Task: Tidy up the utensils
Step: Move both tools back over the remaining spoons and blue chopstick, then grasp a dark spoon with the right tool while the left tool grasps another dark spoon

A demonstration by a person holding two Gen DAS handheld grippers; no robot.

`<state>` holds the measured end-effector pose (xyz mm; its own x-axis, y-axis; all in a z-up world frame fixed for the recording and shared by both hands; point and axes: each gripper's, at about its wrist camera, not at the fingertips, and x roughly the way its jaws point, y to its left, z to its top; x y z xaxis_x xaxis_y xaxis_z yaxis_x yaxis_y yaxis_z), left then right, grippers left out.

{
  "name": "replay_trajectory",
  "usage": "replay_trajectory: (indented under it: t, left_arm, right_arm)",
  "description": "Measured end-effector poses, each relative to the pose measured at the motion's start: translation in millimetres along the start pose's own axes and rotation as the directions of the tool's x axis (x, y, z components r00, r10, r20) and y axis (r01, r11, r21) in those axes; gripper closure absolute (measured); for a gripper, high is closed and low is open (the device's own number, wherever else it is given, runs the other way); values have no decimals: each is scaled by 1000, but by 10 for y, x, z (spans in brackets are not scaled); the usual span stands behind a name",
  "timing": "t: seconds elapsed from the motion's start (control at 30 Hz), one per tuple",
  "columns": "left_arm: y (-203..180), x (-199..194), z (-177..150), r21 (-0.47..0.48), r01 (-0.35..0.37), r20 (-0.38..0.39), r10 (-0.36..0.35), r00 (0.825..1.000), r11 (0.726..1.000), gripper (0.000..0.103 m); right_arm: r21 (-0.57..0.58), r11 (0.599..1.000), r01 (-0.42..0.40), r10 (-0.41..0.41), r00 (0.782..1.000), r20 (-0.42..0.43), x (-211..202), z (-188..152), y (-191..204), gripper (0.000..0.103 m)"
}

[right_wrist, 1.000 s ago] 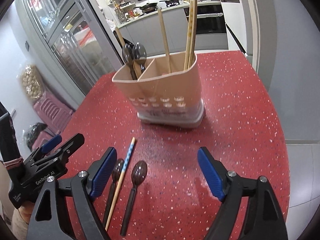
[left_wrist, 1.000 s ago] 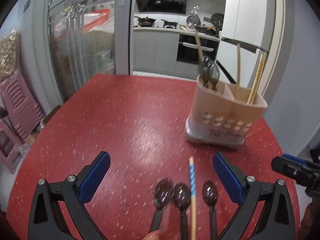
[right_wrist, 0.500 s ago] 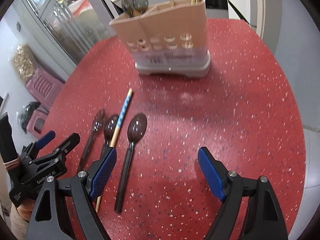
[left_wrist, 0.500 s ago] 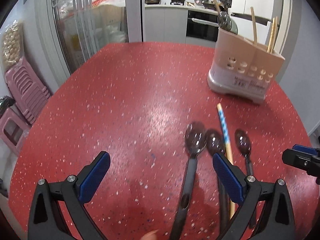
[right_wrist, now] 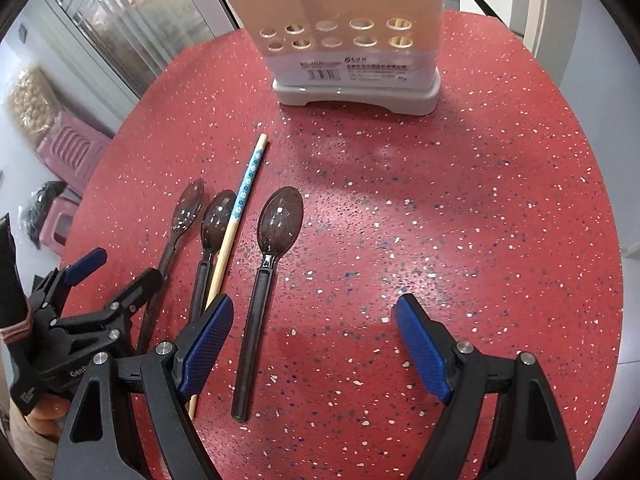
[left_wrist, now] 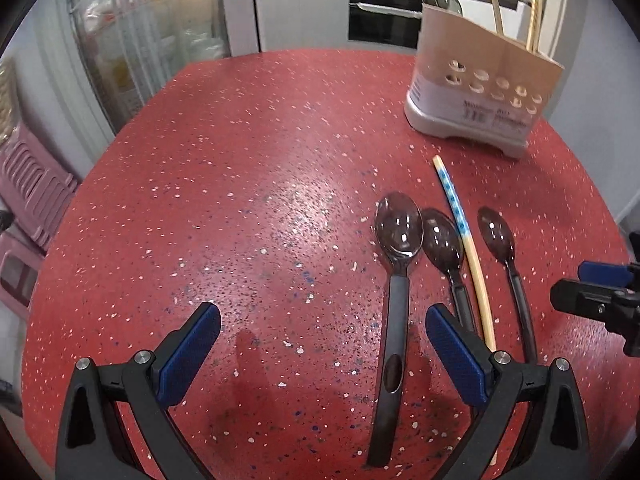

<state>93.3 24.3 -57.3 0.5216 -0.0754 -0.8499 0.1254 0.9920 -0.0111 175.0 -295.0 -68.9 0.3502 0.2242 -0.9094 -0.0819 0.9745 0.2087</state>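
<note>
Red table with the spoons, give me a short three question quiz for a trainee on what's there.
1. How many spoons lie on the table?
2. True or false: the chopstick touches the holder.
3. Which gripper's fingers frame the lone spoon right of the chopstick: left or right?

Key: 1. Three. 2. False, it lies apart on the table. 3. Right.

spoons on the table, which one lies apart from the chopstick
The spoon on the right in the right wrist view; a bare strip of table separates it from the chopstick, which the middle spoon touches.
</note>
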Motion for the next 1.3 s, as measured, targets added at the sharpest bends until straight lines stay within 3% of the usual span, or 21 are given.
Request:
replay_trajectory:
  t: [0.3,0.7,0.8,0.97,1.03,1.2,1.3]
  left_arm:
    - [53,172,105,31,8,-49,-7,999,999,0]
    - [-8,281,269,75,49,-61,-45,997,996,0]
    - [-76,292,316,99,62,-64,-56,996,993,0]
    - [-199,286,405,148,92,-96,-78,992,985,13]
    - [-243,302,454,163,95,-118,-76,990,982,13]
    - [-295,334,519,174,116,-160,-89,983,978,19]
    - [-381,318,534,186,127,-169,-96,981,974,28]
  right_arm:
    - [-35,999,34,-37,997,-63,195,95,229,26]
    - [-208,962,175,-195,978,-80,361,165,640,58]
    - [-231,959,165,-190,978,-88,364,159,685,67]
    - [-237,959,153,-181,978,-99,355,188,677,85]
    - [-234,962,141,-168,981,-101,321,216,580,89]
    - [-225,968,111,-134,987,-93,265,203,460,90]
    - [-214,973,87,-108,990,-88,244,174,400,91]
